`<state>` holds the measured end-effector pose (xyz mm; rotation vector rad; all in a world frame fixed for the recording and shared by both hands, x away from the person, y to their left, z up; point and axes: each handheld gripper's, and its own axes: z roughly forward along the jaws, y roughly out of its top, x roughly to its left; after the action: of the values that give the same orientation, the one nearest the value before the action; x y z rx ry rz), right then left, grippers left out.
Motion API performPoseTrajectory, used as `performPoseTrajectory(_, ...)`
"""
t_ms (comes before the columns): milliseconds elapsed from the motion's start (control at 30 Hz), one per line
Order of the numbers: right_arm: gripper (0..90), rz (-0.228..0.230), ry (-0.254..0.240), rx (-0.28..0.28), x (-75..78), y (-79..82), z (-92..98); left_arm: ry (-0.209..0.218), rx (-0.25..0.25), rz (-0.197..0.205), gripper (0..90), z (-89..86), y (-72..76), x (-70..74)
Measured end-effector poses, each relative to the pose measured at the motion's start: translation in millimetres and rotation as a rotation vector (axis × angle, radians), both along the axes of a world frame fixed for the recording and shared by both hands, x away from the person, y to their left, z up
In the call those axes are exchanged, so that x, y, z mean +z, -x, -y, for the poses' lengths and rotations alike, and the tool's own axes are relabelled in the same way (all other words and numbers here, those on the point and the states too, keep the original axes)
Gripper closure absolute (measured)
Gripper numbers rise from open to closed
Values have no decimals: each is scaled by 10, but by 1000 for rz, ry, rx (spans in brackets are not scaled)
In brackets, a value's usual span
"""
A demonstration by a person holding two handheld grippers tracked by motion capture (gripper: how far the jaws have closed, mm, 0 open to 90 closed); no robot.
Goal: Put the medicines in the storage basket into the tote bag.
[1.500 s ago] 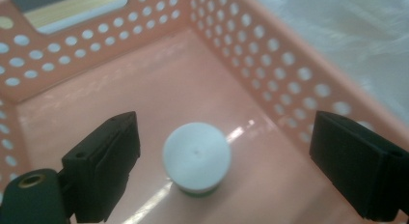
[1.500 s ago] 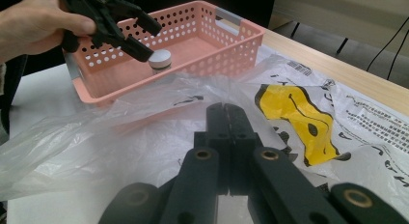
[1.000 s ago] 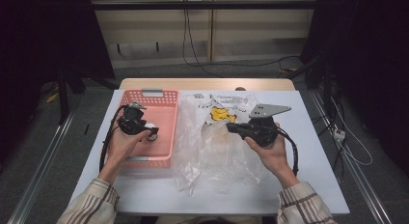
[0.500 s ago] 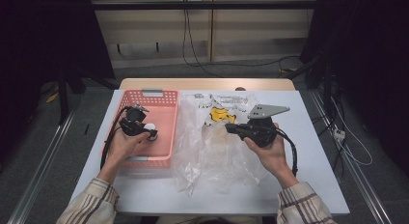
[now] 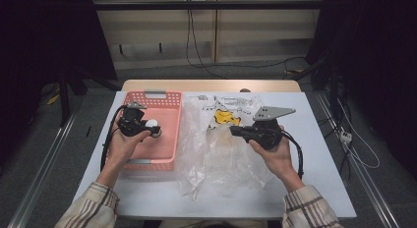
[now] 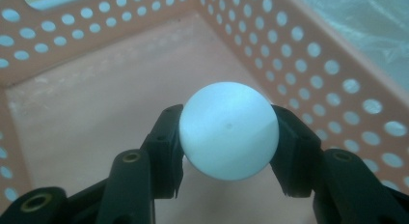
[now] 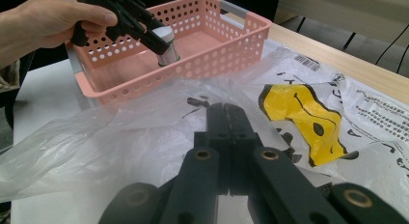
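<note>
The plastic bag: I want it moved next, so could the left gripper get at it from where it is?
Probably not yet. The left gripper sits inside the pink basket, jaws shut on a white bottle, with the basket wall between it and the plastic bag.

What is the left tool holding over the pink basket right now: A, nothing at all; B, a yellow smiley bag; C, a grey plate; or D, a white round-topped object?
D: in the left gripper view the left tool has its pads pressed on both sides of a white round-topped object, above the floor of the pink perforated basket.
</note>
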<state>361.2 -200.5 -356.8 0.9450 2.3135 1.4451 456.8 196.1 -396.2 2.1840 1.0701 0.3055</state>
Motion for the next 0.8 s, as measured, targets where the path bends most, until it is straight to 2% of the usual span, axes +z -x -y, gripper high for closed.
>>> performPoseTrajectory(100,900,0,3,0,-10,-5,-4,25,1,23,509,-4,40,63)
performPoseTrajectory(233,900,-1,3,-3,-13,-9,0,68,-36,40,509,20,111,169)
performPoseTrajectory(467,900,-5,-2,-5,-19,-12,10,80,-95,94,510,119,247,272)
performPoseTrajectory(567,900,-8,-10,-4,-22,-16,7,120,-107,99,510,133,292,311)
performPoseTrajectory(800,900,-9,-10,-3,-22,-10,-6,156,-140,146,510,175,425,439)
